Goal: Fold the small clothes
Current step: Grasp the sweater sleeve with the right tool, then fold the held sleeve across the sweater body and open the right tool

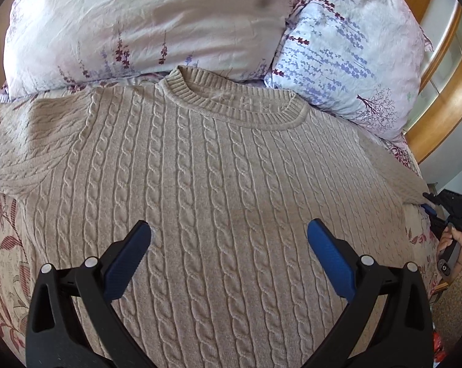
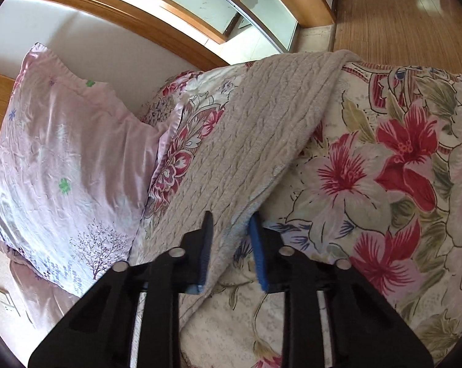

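Only the right wrist view shows the right tool [image 2: 231,239] clamped on the sweater [image 2: 261,128] sleeve.

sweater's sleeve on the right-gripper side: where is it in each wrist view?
Left wrist: sleeve runs to the right edge, its end at the right gripper.
Right wrist: sleeve runs diagonally through the centre, its end between the gripper's pads.
Shared landmark: lavender-print pillow.
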A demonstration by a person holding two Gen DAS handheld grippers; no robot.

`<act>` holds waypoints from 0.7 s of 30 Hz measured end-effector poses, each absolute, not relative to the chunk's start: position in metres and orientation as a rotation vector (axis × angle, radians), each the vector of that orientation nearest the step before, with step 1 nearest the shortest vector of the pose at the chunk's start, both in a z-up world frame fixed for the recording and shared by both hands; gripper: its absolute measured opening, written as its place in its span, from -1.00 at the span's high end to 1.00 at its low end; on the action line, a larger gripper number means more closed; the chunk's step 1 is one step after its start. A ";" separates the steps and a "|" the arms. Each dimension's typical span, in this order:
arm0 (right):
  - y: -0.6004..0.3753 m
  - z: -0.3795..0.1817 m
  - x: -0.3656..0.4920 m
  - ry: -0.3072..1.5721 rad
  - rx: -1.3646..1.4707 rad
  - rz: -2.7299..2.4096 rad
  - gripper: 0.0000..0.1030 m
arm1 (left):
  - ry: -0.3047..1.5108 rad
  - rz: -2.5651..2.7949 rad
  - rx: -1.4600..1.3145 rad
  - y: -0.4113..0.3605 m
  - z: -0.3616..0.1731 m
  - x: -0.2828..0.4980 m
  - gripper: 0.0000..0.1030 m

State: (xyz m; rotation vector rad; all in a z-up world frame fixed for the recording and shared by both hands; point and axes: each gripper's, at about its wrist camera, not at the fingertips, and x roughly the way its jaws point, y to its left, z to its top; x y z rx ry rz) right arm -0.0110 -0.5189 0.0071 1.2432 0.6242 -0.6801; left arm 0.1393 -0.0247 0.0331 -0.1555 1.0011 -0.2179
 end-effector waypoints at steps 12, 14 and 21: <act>-0.508 0.061 0.017 0.511 1.096 -0.524 0.81 | 1.016 -0.213 -0.268 -0.006 0.027 0.141 -0.96; -0.497 0.078 0.029 0.488 1.063 -0.455 0.81 | 1.012 -0.210 -0.281 -0.003 0.027 0.141 -0.96; -0.423 0.116 0.073 0.481 0.976 -0.181 0.81 | 1.000 -0.202 -0.303 0.004 0.030 0.139 -0.95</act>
